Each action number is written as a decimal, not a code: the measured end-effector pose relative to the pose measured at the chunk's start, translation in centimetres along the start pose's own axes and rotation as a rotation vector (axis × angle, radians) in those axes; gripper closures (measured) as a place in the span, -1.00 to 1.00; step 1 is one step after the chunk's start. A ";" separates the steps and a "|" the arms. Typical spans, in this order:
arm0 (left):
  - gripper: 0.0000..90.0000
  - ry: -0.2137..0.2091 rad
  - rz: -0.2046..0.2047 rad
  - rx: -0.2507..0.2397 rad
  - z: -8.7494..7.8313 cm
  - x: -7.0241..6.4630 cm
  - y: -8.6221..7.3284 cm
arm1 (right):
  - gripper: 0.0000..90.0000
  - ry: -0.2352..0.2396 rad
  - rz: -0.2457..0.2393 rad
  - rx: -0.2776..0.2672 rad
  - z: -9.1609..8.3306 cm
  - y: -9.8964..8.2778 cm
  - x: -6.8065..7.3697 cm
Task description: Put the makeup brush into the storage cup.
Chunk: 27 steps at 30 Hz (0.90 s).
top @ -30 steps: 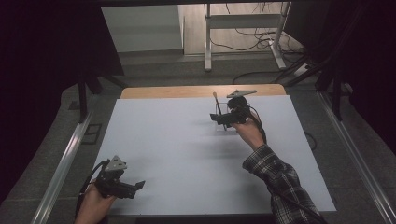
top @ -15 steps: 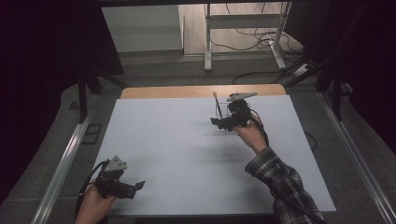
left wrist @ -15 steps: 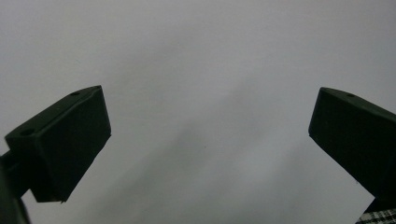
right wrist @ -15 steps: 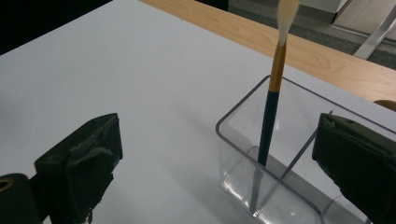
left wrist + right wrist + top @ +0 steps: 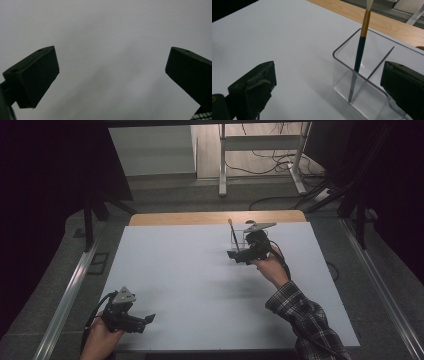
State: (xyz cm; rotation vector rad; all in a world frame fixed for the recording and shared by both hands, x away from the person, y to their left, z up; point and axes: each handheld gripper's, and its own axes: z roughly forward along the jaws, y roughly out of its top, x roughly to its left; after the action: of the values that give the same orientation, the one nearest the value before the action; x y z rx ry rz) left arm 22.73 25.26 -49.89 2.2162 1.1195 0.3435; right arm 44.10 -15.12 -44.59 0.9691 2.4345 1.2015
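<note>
No words, numbers, labels or signs to read anywhere. Clear box [image 5: 372,82], brush [image 5: 359,53], white desk [image 5: 190,275] and black jaws all plain, no writing on them.

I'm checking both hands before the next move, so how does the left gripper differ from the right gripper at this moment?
The left gripper sits at the table's near left edge over bare white surface; the right gripper is far across, beside the clear holder. The left gripper has nothing before its jaws; the right gripper faces the holder with a pen leaning inside. Both are open and hold nothing.
</note>
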 end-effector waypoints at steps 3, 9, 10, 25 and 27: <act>-1.00 0.000 0.001 0.000 0.0 0.0 0.0 | -1.00 -0.010 -0.009 -0.004 -0.2 -0.2 0.1; -1.00 0.000 0.002 0.000 0.0 0.0 0.0 | -1.00 -0.009 -0.023 -0.012 -0.8 -0.2 0.5; -1.00 0.000 0.003 0.000 0.0 0.0 0.0 | -1.00 -0.008 -0.024 -0.011 -0.9 -0.2 0.6; -1.00 0.001 0.005 0.003 0.0 -0.1 0.0 | -1.00 0.003 -0.039 0.000 -2.1 -0.8 1.3; -1.00 0.001 0.005 0.002 0.0 -0.1 0.0 | -1.00 0.005 -0.042 0.001 -2.2 -0.8 1.4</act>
State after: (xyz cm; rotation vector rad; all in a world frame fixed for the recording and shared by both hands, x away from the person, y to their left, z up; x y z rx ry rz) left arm 22.73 25.19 -49.91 2.2215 1.1160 0.3460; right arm 41.61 -15.89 -43.80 0.9121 2.4469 1.1896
